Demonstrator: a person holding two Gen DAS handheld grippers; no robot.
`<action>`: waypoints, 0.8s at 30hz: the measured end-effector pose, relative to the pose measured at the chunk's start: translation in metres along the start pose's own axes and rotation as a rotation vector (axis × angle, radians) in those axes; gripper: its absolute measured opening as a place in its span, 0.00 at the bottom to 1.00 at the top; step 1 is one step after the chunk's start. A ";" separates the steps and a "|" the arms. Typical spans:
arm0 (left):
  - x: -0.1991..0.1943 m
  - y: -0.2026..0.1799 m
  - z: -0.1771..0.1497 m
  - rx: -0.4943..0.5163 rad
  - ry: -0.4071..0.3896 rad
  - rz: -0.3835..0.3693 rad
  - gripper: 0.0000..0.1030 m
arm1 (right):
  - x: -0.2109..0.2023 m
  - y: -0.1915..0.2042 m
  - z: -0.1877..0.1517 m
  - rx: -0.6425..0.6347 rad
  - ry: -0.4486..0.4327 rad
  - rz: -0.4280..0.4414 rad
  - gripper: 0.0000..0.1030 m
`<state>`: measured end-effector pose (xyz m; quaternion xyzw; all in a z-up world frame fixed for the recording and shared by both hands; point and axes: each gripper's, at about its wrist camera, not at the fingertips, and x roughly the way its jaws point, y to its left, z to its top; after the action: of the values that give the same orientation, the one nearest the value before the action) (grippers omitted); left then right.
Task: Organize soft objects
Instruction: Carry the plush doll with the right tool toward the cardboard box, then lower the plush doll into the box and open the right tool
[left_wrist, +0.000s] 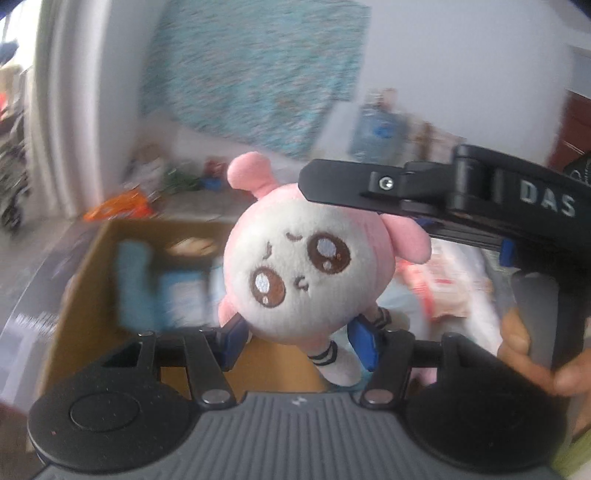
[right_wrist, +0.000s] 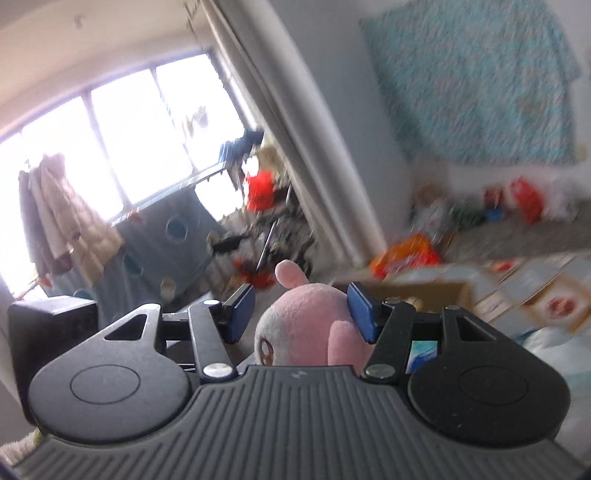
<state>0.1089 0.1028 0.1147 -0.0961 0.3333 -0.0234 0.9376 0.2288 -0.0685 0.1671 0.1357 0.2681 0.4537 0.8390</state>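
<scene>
Between my left gripper's 2 blue pads hangs a pink plush doll, clamped low on its body. Its round white face has 2 big brown embroidered eyes, small frowning brows and a tiny mouth; pink ears stick out, and a striped sock shows on 1 leg. It hangs above an open cardboard box. My right gripper straddles its head from above; whether those pads press, I cannot tell. Background is blurred.
</scene>
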 end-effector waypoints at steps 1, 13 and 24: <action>0.004 0.016 -0.002 -0.022 0.015 0.018 0.59 | 0.018 0.002 -0.001 0.019 0.033 0.006 0.54; 0.083 0.105 -0.006 -0.024 0.150 0.236 0.58 | 0.202 -0.063 -0.054 0.389 0.338 -0.045 0.55; 0.097 0.109 -0.005 0.007 0.176 0.311 0.52 | 0.241 -0.094 -0.103 0.560 0.469 -0.133 0.57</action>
<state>0.1784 0.1986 0.0295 -0.0377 0.4248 0.1123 0.8975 0.3419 0.0788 -0.0402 0.2345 0.5750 0.3259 0.7128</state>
